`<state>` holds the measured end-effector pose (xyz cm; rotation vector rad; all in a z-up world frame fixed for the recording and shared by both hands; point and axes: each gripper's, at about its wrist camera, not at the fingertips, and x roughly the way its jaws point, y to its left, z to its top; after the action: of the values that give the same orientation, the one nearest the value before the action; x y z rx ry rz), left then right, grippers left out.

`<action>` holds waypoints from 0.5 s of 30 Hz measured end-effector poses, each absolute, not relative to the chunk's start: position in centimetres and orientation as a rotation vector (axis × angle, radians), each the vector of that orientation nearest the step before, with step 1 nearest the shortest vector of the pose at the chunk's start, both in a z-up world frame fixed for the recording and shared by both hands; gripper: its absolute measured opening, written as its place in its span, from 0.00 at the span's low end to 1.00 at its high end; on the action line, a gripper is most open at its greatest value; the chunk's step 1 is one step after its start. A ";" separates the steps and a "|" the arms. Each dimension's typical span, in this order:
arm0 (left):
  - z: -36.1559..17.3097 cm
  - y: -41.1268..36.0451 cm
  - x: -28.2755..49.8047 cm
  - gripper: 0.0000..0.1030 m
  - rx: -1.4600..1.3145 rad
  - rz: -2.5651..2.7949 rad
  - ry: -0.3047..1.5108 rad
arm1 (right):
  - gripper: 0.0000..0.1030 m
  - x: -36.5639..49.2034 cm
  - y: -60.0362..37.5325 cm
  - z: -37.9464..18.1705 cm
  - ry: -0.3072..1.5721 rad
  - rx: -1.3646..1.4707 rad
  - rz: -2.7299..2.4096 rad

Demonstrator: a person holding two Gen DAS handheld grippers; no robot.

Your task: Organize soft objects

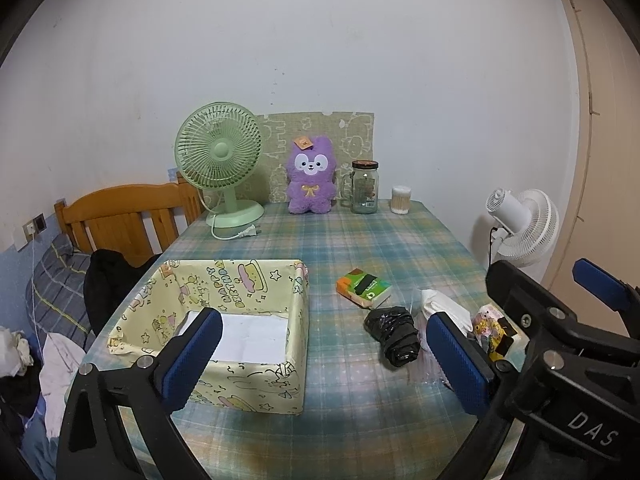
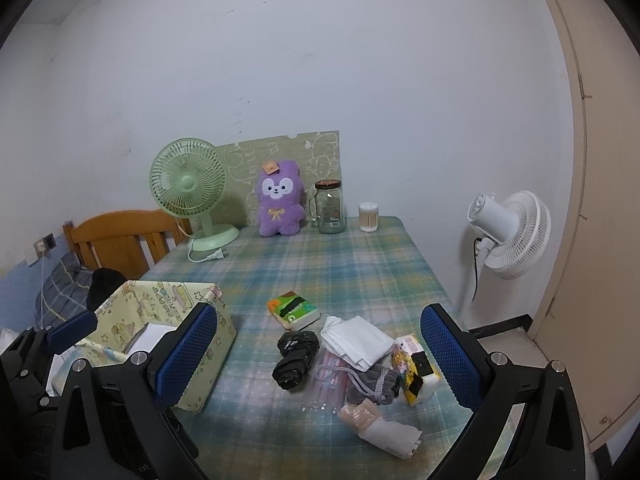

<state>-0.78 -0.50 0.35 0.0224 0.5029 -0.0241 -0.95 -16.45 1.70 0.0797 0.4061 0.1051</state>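
Both grippers spread and empty: the rolled black bag, long axis running away from the cameras, lies right of the fabric box, nearer the right gripper than the left gripper.

Black claw, blue pads, apparently textured.

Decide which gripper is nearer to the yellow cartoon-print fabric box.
Left. The left gripper hangs open with one of its fingers at the yellow fabric box's near rim. The right gripper, also open, hovers over the pile of soft items beside the box.
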 end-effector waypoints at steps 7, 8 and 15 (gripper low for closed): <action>0.4 -0.6 -0.9 1.00 0.026 -0.027 0.501 | 1.00 -1.1 -16.4 1.7 0.403 0.078 0.102; 0.4 -0.6 -0.9 1.00 0.028 -0.026 0.499 | 1.00 -1.1 -16.4 1.7 0.404 0.078 0.103; 0.4 -0.6 -0.8 1.00 0.029 -0.027 0.501 | 1.00 -1.1 -16.5 1.8 0.406 0.078 0.108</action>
<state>-0.83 -0.58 0.37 0.0292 0.5014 -0.0274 -1.13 -16.50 1.75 0.0785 0.4059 0.1076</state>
